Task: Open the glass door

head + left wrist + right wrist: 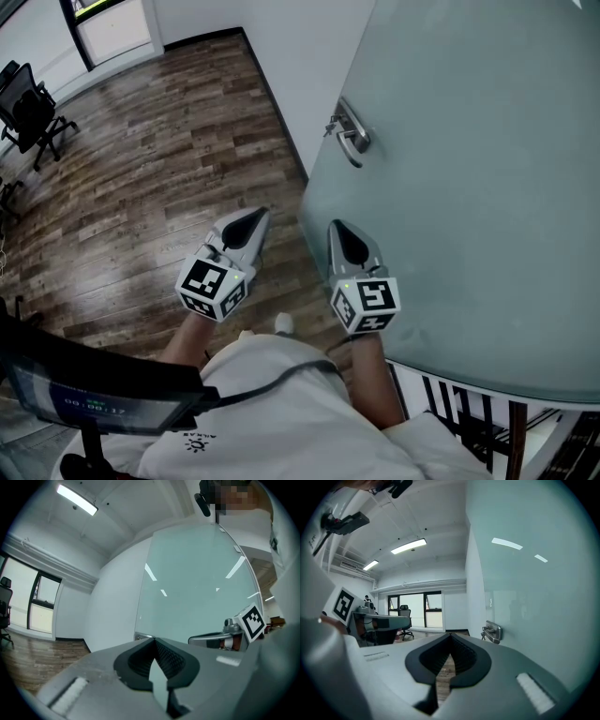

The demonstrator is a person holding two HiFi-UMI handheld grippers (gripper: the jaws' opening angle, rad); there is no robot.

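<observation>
The frosted glass door (pixel 469 187) fills the right of the head view, and its metal lever handle (pixel 352 138) sits near the door's left edge. My right gripper (pixel 337 228) is shut and empty. It points toward the door below the handle and stays apart from it. My left gripper (pixel 257 216) is beside it on the left, over the floor, shut with nothing held. In the right gripper view the handle (pixel 492 632) shows just right of the closed jaw tips (pixel 451 636). The left gripper view looks past its closed tips (pixel 153 640) at the door pane (pixel 197 592).
A white wall (pixel 300 56) meets the door's left edge. Dark wood flooring (pixel 141 187) spreads to the left, with a black office chair (pixel 33 117) at the far left. A dark device with a screen (pixel 84 398) hangs at lower left. Dark chair legs (pixel 469 412) show under the door's near edge.
</observation>
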